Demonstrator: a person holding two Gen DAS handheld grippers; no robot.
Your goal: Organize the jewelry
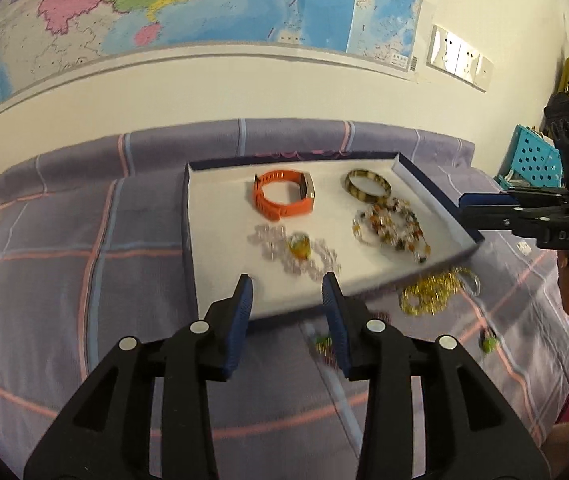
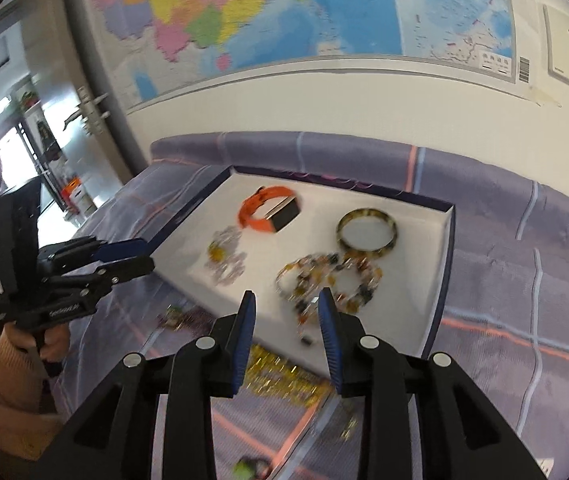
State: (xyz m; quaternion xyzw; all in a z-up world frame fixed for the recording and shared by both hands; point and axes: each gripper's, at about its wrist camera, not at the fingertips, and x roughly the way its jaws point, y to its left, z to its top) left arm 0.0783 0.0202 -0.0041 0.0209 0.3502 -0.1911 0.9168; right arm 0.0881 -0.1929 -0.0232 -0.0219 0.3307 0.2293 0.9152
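Your left gripper [image 1: 286, 294] and right gripper [image 2: 286, 310] are hovering, jaws apart (empty); yellow bead strand [image 1: 432, 294] at 2 o'clock risks tangling.

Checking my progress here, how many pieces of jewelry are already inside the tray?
4. The orange watch band lies at the back, the striped bangle to its right, the clear bead bracelet front left, and the multicolored bead strand front right. More pieces lie outside on the bedspread.
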